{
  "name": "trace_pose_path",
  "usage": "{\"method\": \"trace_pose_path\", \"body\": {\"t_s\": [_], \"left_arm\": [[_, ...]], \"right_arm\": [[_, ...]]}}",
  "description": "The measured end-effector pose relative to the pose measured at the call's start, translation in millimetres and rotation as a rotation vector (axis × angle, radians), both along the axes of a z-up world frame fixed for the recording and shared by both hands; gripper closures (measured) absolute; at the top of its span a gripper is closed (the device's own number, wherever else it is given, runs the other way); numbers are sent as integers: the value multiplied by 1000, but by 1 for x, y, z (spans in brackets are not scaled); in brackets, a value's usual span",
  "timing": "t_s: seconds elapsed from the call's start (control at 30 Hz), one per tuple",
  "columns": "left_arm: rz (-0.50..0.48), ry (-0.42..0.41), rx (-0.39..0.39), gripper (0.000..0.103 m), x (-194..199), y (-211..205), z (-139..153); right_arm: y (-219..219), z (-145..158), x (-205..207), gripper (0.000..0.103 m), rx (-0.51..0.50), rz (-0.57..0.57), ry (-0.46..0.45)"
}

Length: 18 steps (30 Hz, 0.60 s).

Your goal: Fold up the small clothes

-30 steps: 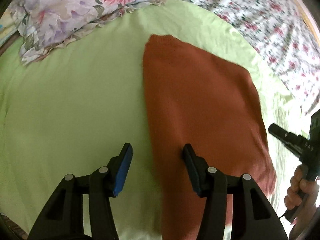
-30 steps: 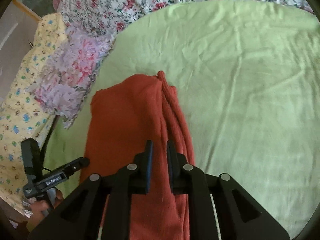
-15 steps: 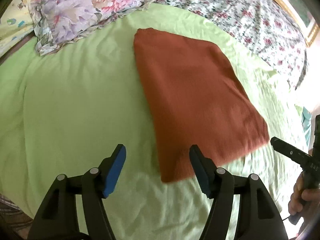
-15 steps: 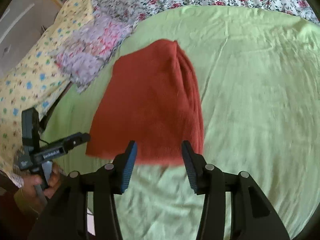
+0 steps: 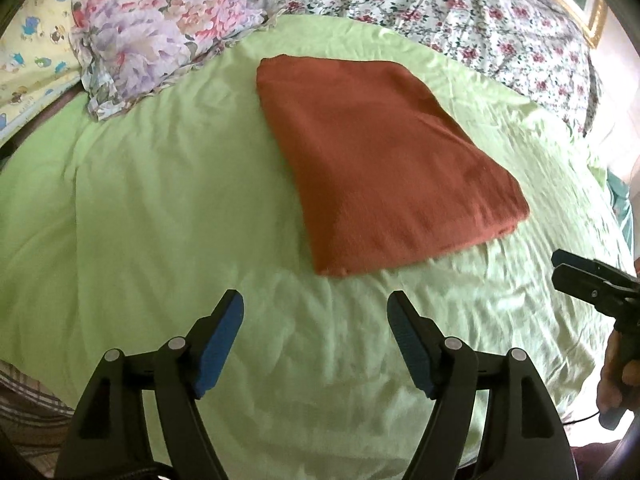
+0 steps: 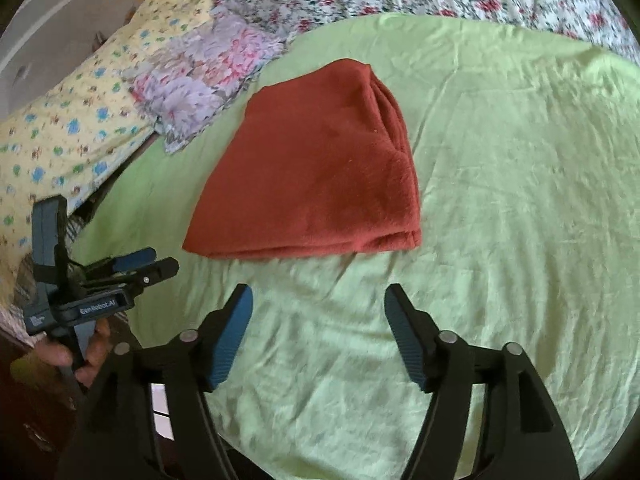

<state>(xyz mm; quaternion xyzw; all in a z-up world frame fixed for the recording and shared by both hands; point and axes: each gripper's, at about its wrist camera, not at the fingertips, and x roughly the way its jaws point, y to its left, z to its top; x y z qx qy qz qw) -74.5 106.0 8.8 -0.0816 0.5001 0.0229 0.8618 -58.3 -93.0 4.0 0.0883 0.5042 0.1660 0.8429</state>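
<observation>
A rust-red garment (image 5: 380, 160) lies folded flat in a rectangle on the light green sheet (image 5: 160, 220); it also shows in the right wrist view (image 6: 316, 172), with stacked layers along its right and near edges. My left gripper (image 5: 316, 306) is open and empty, above the sheet just short of the garment's near corner. My right gripper (image 6: 318, 300) is open and empty, just short of the garment's near edge. The right gripper also shows at the right edge of the left wrist view (image 5: 592, 280), and the left gripper at the left of the right wrist view (image 6: 148, 264).
A folded floral cloth (image 5: 160, 28) lies at the far left of the sheet. A rose-print bedspread (image 5: 480, 12) runs along the far side. A yellow patterned pillow (image 6: 68, 128) lies to the left. The bed edge is close below both grippers.
Both grippers have pulled back off the garment toward the near bed edge. The right gripper, shut on the cloth a second ago, has opened and let go. The garment now lies folded and free.
</observation>
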Motion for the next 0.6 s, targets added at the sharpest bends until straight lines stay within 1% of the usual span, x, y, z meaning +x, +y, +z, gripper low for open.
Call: {"method": "trace_pose_path", "body": {"t_s": [0.07, 0.13, 0.2, 0.3, 0.37, 0.5, 0.6], "left_arm": [[-12, -5, 4, 28, -4, -3, 1], [-20, -15, 24, 28, -8, -6, 3], [-25, -29, 38, 27, -11, -8, 6], [-26, -48, 51, 22, -12, -9, 12], [-17, -65, 59, 22, -11, -8, 17], [0, -78, 69, 19, -2, -3, 22], [-1, -76, 73, 18, 5, -2, 21]], "right_arm": [[5, 0, -5, 27, -32, 21, -16], [7, -1, -9, 23, -48, 32, -22], [9, -3, -12, 22, -71, 39, -20], [14, -3, -13, 21, -93, 63, -23], [19, 1, -13, 21, -109, 81, -40], [25, 12, -9, 15, -131, 109, -92], [25, 12, -1, 14, -137, 111, -95]]}}
